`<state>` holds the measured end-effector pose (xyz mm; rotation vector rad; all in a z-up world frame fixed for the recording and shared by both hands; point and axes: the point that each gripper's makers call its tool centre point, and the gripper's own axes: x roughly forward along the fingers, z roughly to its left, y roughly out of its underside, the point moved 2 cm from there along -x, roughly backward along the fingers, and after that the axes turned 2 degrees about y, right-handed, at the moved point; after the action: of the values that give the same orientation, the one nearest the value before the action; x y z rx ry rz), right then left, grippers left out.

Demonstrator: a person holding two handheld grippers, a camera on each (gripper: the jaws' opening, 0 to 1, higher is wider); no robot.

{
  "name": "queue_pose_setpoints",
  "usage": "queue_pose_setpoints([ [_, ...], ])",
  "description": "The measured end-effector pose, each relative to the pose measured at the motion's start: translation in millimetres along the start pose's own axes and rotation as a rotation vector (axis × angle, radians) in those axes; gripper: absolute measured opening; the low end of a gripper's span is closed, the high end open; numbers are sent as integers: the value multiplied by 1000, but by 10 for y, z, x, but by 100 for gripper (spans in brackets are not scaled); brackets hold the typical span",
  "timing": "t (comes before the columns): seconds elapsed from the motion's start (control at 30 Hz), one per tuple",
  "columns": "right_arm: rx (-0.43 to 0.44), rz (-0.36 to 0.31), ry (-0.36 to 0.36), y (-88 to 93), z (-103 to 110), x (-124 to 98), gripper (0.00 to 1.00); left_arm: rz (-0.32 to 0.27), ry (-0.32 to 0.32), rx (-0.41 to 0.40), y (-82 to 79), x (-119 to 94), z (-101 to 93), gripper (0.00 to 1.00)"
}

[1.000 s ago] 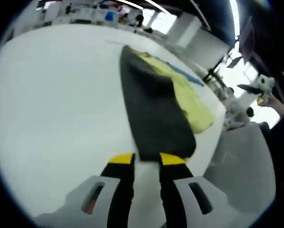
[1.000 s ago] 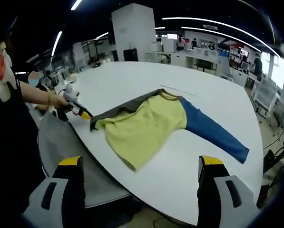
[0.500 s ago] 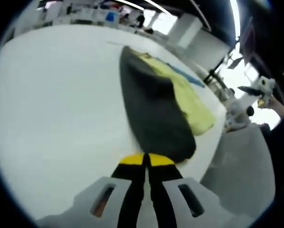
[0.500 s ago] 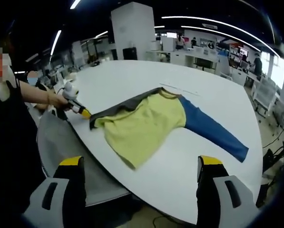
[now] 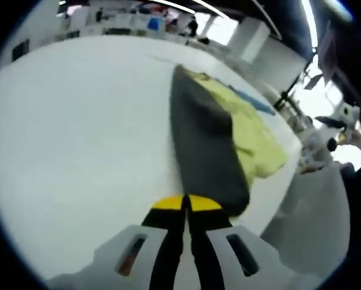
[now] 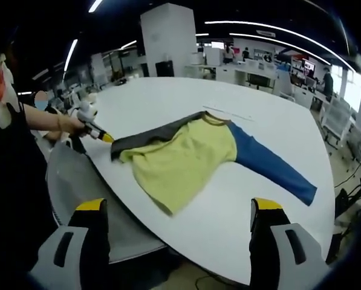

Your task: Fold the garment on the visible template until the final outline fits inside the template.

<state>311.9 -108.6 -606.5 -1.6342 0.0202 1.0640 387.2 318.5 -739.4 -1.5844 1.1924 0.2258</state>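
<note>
Grey sleeve (image 5: 207, 145) runs toward twelve o'clock from the left gripper (image 5: 186, 203) pinching its cuff; right gripper (image 6: 177, 208) gapes wide, empty, farther off.

Camera placement

Left gripper view: low, close along the garment (image 5: 207, 145). Right gripper view: farther back, off the tabletop (image 6: 168, 99) edge. Both share the garment.

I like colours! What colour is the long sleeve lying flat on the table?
Blue sleeve, clearest in the right gripper view.
</note>
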Motion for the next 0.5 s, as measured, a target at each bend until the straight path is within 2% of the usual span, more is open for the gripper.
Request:
queue_pose_setpoints([
  [0.13, -2, 3, -2, 1, 5, 8, 97, -37, -89, -50, -50, -105, 204, 0],
  [0.5, -4, 13, -1, 5, -9, 18, 96, -37, -249, -108, -97, -233, 577, 0],
])
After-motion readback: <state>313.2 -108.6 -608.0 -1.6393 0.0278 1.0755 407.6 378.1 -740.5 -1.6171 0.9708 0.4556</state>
